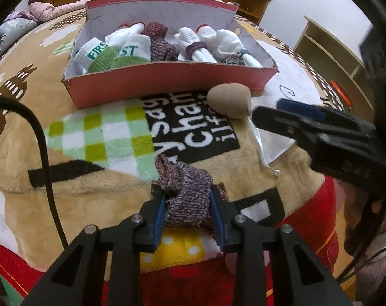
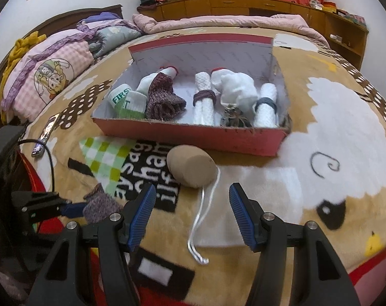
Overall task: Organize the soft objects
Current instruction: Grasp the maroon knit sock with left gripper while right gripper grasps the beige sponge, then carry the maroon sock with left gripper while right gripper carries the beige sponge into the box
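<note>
My left gripper (image 1: 188,204) is shut on a purple knitted sock (image 1: 185,191), low over the blanket; the sock also shows in the right wrist view (image 2: 101,204). My right gripper (image 2: 191,211) is open and empty above a white cord (image 2: 200,219) that runs from a tan rolled bundle (image 2: 190,168). The bundle (image 1: 230,99) lies just in front of the red box (image 1: 167,84). The box (image 2: 193,135) holds several rolled socks and white towel rolls, among them a matching purple sock (image 2: 162,99).
Everything rests on a bed with a patterned tan blanket (image 2: 320,153). Pillows and quilts (image 2: 52,66) lie at the head on the left. A phone (image 2: 46,132) lies near the left edge. Wooden cabinets (image 2: 244,5) stand behind the bed.
</note>
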Demonstrator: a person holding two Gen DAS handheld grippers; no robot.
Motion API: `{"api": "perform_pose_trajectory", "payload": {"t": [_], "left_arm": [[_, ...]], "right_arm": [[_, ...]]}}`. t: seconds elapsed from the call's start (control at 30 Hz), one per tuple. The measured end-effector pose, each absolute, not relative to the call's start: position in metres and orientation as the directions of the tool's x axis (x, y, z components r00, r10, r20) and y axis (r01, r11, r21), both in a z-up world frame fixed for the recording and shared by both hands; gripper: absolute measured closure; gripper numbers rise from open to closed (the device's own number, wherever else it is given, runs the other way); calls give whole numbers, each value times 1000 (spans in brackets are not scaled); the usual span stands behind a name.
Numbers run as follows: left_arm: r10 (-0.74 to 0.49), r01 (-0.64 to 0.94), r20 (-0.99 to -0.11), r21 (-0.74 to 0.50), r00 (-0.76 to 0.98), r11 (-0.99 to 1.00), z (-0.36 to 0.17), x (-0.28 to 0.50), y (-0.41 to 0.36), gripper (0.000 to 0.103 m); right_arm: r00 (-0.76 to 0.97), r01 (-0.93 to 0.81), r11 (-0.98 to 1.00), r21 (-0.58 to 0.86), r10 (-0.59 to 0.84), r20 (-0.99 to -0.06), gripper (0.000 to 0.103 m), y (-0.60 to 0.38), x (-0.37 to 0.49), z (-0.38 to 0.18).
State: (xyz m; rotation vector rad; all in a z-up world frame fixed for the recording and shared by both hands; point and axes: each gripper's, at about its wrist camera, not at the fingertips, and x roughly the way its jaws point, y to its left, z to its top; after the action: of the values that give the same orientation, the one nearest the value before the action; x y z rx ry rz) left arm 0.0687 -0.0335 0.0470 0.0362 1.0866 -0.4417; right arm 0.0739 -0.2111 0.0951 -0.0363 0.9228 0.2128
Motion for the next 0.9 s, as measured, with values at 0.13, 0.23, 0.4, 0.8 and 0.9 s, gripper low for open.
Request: {"api": "perform_pose_trajectory", "payload": {"t": [0.13, 0.23, 0.4, 0.8, 0.9], "left_arm": [[-334, 366, -859, -189, 388, 911, 47, 69, -33, 70], [-337, 370, -857, -190, 390, 910, 47, 69, -33, 71], [-340, 374, -854, -189, 393, 908, 48, 68, -32, 71], [-347, 380, -842, -187, 413, 906, 56, 63, -30, 73], [-345, 375, -838, -184, 424, 908, 60, 61, -28, 73]], "right_arm": [[575, -208, 977, 50, 163, -802, 42, -205, 89, 89], [565, -216, 976, 41, 159, -810, 42, -201, 100, 83], [546, -222, 974, 47, 164, -822, 57, -198, 112, 73], [567, -224, 974, 47, 169, -806, 68, -198, 105, 77], [579, -222, 974, 53, 175, -796, 68, -199, 101, 82]]}}
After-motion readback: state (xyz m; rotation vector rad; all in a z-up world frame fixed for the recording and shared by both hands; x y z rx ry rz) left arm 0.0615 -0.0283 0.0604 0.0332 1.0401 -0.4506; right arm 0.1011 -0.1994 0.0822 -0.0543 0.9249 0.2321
